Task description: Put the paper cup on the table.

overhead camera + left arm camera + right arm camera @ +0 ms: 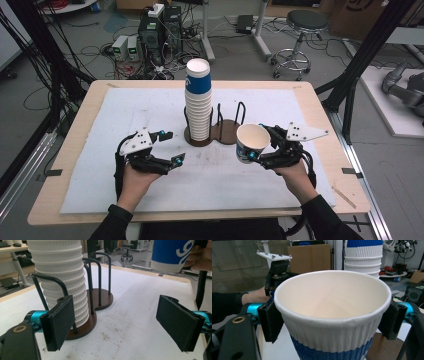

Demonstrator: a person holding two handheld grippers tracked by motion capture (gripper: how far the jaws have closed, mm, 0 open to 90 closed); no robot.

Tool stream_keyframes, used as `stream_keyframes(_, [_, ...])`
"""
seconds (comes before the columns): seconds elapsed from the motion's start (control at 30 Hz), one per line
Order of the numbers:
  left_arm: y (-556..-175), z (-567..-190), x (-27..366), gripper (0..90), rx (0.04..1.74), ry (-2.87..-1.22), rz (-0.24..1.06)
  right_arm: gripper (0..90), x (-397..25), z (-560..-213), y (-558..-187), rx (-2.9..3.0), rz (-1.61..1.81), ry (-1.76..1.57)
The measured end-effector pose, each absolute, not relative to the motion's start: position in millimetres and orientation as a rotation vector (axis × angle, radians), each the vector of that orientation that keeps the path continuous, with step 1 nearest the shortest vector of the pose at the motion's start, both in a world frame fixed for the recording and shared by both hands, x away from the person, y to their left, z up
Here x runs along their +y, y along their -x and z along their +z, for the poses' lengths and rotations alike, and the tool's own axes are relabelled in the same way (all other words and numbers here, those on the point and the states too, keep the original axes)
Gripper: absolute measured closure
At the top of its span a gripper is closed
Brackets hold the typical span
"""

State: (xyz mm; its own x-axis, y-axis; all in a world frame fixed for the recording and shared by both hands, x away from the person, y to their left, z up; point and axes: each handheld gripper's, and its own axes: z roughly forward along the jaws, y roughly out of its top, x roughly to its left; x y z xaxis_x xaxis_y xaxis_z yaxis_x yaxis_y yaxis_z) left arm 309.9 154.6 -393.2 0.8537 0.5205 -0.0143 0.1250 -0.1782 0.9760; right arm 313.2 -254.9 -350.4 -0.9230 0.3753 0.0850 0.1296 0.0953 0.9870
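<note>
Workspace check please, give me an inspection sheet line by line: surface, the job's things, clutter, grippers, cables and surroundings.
Surface: wooden table under a white mat, scuffed and spotted in front of the holder.
Job's things: single paper cup, white with a blue band, empty; tall cup stack in the near ring of a dark holder, whose other ring is vacant.
Clutter: nothing seen on the mat.
Grippers: left gripper open, holding nothing, jaws wide apart beside the stack; right gripper shut on the cup, pads on opposite sides below the rim.
Cables: a black cable by the left forearm; tangled leads on the floor behind.
Surroundings: electronics boxes, stool, black frame posts.
</note>
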Motion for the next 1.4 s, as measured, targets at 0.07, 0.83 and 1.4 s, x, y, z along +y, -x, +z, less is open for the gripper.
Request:
stream_keyframes(0.07, [-310,-394,155,15.5,0.504,-1.737,0.383,20.8,-256,-350,-314,2.174,1.917,-0.513])
stream_keyframes(0.83, [-313,-398,159,15.5,0.524,-1.731,0.385,20.7,-297,-345,-341,2.059,1.782,-0.662])
stream_keyframes(1.4, [-314,-400,160,15.5,0.527,-1.737,0.384,20.7,-331,-357,-373,2.026,1.686,-0.804])
